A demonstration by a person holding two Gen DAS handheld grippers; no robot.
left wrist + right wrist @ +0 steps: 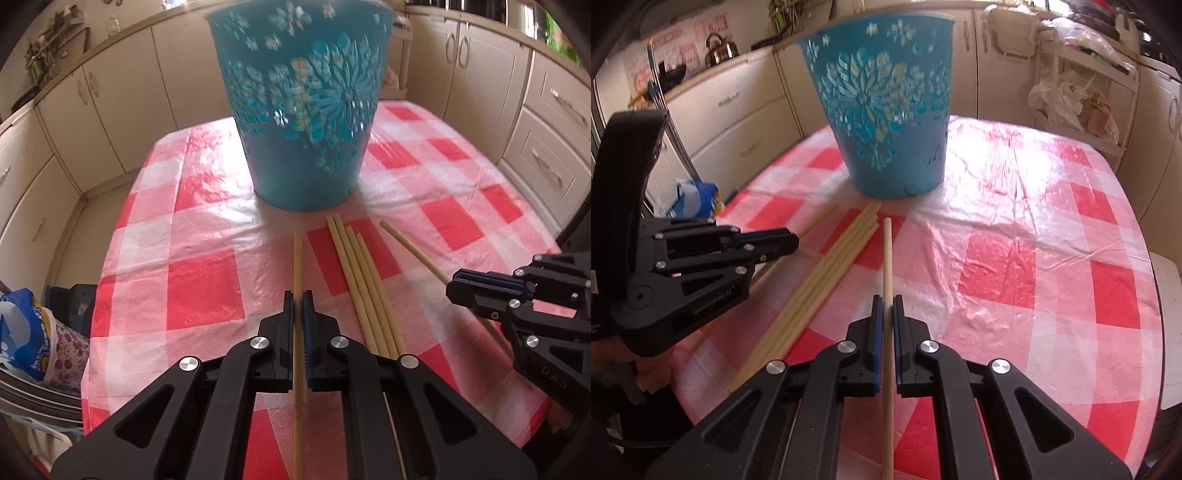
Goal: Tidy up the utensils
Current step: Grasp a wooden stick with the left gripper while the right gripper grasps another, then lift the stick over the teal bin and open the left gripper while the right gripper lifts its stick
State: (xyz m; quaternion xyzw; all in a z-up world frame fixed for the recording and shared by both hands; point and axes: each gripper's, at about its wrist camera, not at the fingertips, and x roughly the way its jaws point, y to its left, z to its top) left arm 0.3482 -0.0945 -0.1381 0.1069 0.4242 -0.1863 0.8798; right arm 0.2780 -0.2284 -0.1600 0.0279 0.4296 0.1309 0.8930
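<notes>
On the left, 1 chopstick (297,273) is pinched in the shut left gripper (297,301). At mid-table, 4 loose chopsticks (360,280) are left lying just before the teal basket (303,110). On the right, another stick (887,258) is clamped by the right gripper (887,306) — light, stiff, slippery wood, best gripped mid-shaft.

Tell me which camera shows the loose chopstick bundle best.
Left wrist view. The bundle lies almost head-on there, its four far tips staggered and easy to count, just right of the left hand-held gripper. The right wrist view shows the bundle at a slant; its sticks blur together and its near end leaves the frame.
</notes>
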